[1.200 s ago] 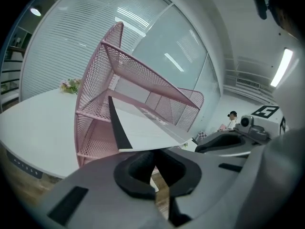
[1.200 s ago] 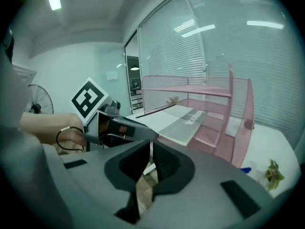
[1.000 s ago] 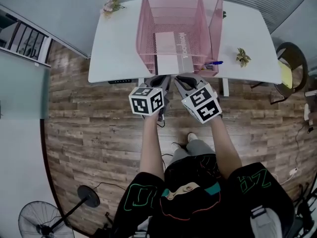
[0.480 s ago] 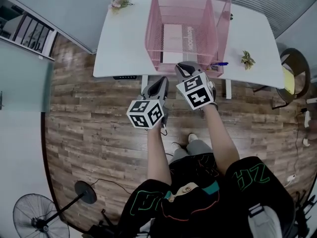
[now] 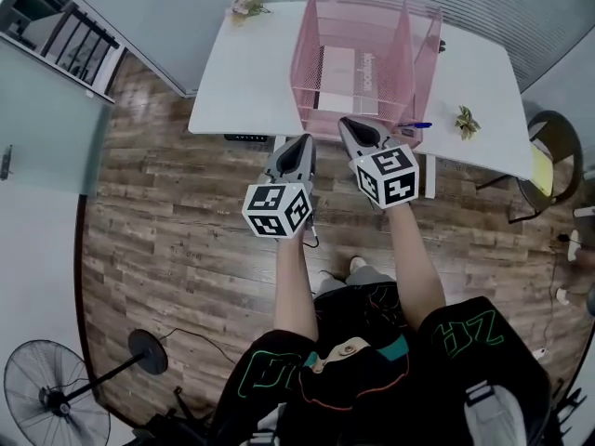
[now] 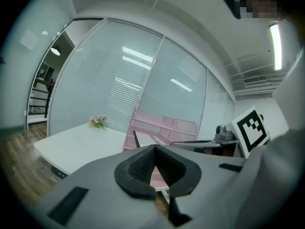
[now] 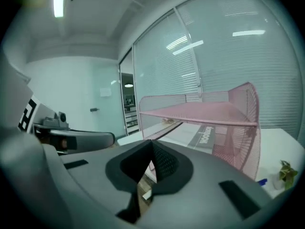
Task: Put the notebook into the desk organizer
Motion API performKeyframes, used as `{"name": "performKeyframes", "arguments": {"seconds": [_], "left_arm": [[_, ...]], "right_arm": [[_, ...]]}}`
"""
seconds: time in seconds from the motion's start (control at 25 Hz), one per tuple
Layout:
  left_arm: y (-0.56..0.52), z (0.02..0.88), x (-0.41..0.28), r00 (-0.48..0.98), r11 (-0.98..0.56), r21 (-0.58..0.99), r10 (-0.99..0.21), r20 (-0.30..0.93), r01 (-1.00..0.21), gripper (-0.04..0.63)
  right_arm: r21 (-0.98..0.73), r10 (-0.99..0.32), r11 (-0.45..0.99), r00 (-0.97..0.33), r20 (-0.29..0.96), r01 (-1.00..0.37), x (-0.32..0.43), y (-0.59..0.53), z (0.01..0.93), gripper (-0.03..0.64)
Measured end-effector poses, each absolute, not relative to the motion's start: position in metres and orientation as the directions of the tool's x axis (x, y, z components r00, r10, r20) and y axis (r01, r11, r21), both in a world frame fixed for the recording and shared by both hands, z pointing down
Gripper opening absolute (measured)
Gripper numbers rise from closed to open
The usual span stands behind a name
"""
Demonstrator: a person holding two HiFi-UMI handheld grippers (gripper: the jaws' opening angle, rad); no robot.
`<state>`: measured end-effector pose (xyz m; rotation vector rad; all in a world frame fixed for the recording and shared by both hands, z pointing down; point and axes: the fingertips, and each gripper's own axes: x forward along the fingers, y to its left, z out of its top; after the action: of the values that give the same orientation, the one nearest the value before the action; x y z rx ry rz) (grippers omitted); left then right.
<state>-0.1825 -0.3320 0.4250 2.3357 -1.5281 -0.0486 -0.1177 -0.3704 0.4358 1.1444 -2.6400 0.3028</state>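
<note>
Person: stands on the wooden floor (image 5: 158, 221) facing a white table (image 5: 246, 82), forearms stretched forward, a gripper in each hand.
Left gripper (image 5: 302, 143): jaws pressed together with nothing between them — held over the floor, just short of the table's near edge.
Right gripper (image 5: 345, 124): jaws also closed and empty, its tip at the near side of the organizer, slightly ahead of the left one.
Desk organizer (image 5: 409, 54): pink wire mesh with upright dividers, standing at the table's near edge, right of the middle.
Notebook (image 5: 349, 77): lies flat on the bottom of the organizer's wide left compartment — pale cover with a grey printed band, touched by neither gripper.
Pen (image 5: 416, 125): blue, at the table's near edge, just beside the organizer's near right corner.
Small plant (image 5: 467, 121): toward the table's right end, apart from the organizer.
Flowers (image 5: 248, 4): a small spray at the table's far left corner.
</note>
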Motion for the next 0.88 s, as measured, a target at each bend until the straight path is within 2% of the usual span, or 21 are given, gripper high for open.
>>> {"name": "performKeyframes", "arguments": {"seconds": [0.2, 0.32, 0.52, 0.88], "left_arm": [[-0.316, 0.393, -0.200, 0.319, -0.294, 0.229, -0.944, 0.081, -0.928, -0.005], [-0.302, 0.373, -0.205, 0.276, -0.265, 0.182, -0.960, 0.039, -0.947, -0.005], [-0.268, 0.357, -0.216, 0.163, -0.162, 0.132, -0.987, 0.000, -0.978, -0.005], [-0.233, 0.342, -0.226, 0.065, -0.066, 0.089, -0.998, -0.009, -0.994, -0.005]], "right_arm": [[-0.146, -0.654, 0.726, -0.741, 0.153, -0.672, -0.119, -0.347, 0.396, 0.003], [-0.117, -0.631, 0.760, -0.769, 0.100, -0.639, -0.122, -0.331, 0.372, 0.002], [-0.004, -0.605, 0.794, -0.791, 0.093, -0.608, -0.129, -0.297, 0.360, 0.002], [0.036, -0.626, 0.780, -0.779, 0.045, -0.625, -0.126, -0.274, 0.339, 0.002]]}}
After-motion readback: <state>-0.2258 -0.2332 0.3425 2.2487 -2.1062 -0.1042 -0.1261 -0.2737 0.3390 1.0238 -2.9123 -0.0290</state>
